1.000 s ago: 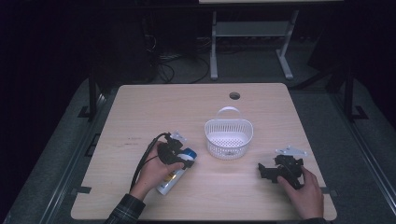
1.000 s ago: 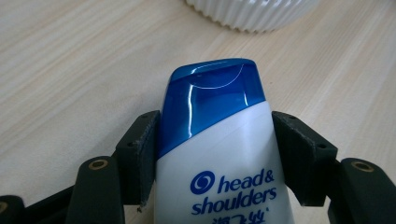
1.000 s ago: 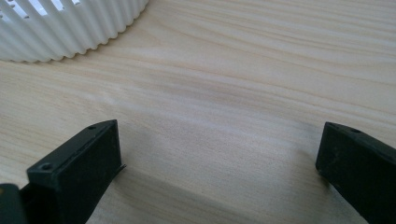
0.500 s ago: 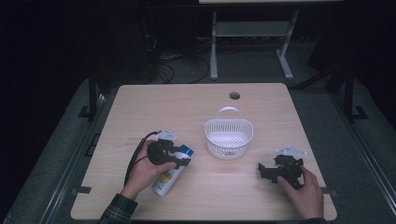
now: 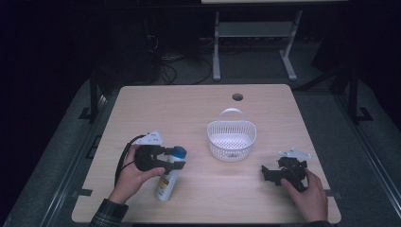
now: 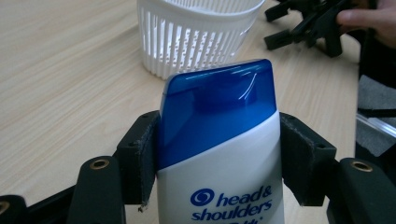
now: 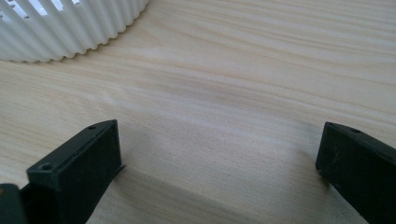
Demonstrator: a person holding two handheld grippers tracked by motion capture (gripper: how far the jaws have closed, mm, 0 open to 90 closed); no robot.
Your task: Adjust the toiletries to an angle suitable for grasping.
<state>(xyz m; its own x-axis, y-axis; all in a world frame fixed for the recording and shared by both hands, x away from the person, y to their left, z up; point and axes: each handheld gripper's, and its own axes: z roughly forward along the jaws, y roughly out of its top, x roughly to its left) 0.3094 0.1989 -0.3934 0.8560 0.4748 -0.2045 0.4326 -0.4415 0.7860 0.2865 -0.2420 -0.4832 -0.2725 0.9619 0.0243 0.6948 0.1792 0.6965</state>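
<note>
High view: left tongs clamp shampoo bottle near its blue cap, base low over the worktop, left of the white basket. Right tongs rest apart.

Left gripper view: pads squeeze the shoulders; smooth plastic, likely slippery, stiff, moderately heavy.

Right gripper view: jaws wide, empty.

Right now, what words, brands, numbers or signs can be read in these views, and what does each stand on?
"head & shoulders", in blue with a round swirl logo beside it: on the white front of the shampoo bottle, below its blue cap, in the left gripper view.
Smaller print under the brand is cut off at the frame's edge: unreadable.
In the high view the bottle's label is too small to read.
The white basket carries no text.
</note>
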